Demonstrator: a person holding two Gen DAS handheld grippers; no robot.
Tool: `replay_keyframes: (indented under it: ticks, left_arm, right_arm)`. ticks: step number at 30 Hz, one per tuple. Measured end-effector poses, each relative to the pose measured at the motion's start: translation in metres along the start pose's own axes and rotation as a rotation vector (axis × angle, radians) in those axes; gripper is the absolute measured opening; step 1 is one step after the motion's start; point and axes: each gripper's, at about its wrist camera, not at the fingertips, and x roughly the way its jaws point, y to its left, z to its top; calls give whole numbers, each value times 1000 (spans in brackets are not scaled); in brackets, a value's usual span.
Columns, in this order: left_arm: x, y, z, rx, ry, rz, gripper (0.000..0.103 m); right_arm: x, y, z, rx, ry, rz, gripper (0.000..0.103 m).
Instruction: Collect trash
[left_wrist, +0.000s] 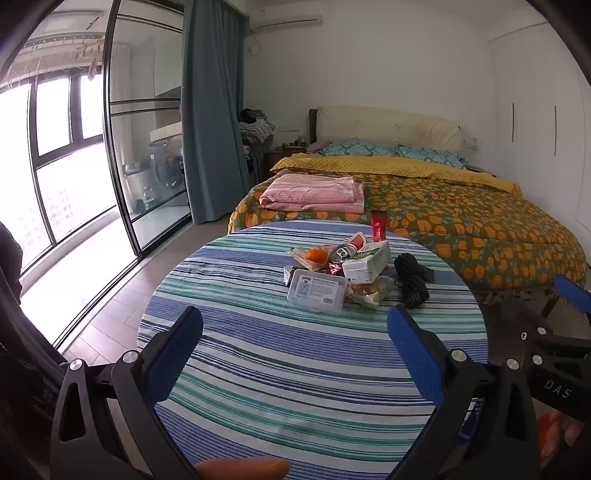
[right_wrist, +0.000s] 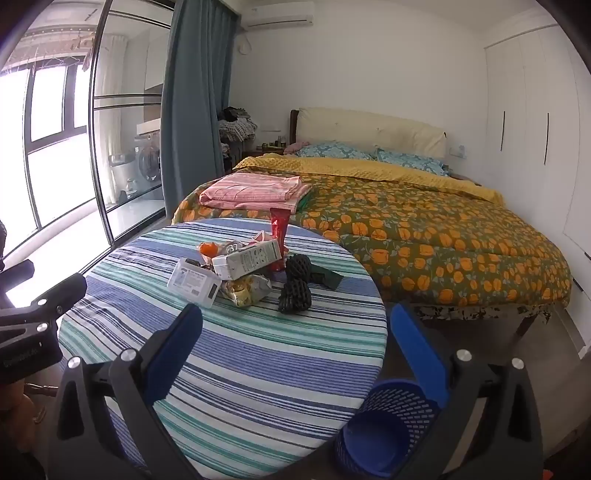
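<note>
On the round striped surface (left_wrist: 258, 350), seen from the left wrist, the trash is lying in a loose pile toward the far side: a clear plastic box (left_wrist: 317, 291), a white carton (left_wrist: 367, 263), a drink can (left_wrist: 341, 254), an orange scrap (left_wrist: 316, 255), a red pouch (left_wrist: 378, 226) and black foam netting (left_wrist: 412, 280). Nearer the camera, the left tool (left_wrist: 295, 332) is hovering with its blue pads spread wide and nothing between them, well short of the pile. Part of the right tool (left_wrist: 570, 299) is showing at the right edge.

From the right wrist, the right tool (right_wrist: 295, 332) is likewise gaping fully and holding nothing, aimed over the near half of the striped cloth. Judging by this, collecting is only starting: no piece is gripped yet. The next move is likely calling for one tool to travel forward to the pile and close on an outlying piece, perhaps the netting (right_wrist: 295, 291) or the box (right_wrist: 194, 282).

Only the right wrist view is showing the blue mesh bin (right_wrist: 384, 428) standing on the floor just beside the surface, at the lower right; the left wrist view is not showing it. Only the left wrist view is showing a fingertip (left_wrist: 242, 469) at its bottom edge.
</note>
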Motion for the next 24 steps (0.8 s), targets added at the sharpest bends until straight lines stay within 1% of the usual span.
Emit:
replay_keyframes:
  ticks: [1, 8, 10, 14, 15, 24]
  left_arm:
    - [0, 0, 0, -2, -3, -1, 99]
    - [0, 0, 0, -2, -2, -3, 99]
    - [-3, -5, -3, -2, -3, -3, 99]
    - [-5, -9, -5, -3, -1, -2, 99]
    - [-6, -11, -5, -3, -1, -2, 99]
    - [-9, -17, -5, -2, 0, -3, 99]
  right_arm:
    - [0, 0, 0, -1, -10, 3, 98]
    - [0, 2, -1, 9, -9, 8, 98]
    - [4, -4, 0, 19, 6, -9, 98]
    - [1, -7, -3, 17, 0, -10, 98]
    - [-2, -1, -1, 18, -2, -21, 98]
    - [-4, -2, 1, 20, -8, -18, 98]
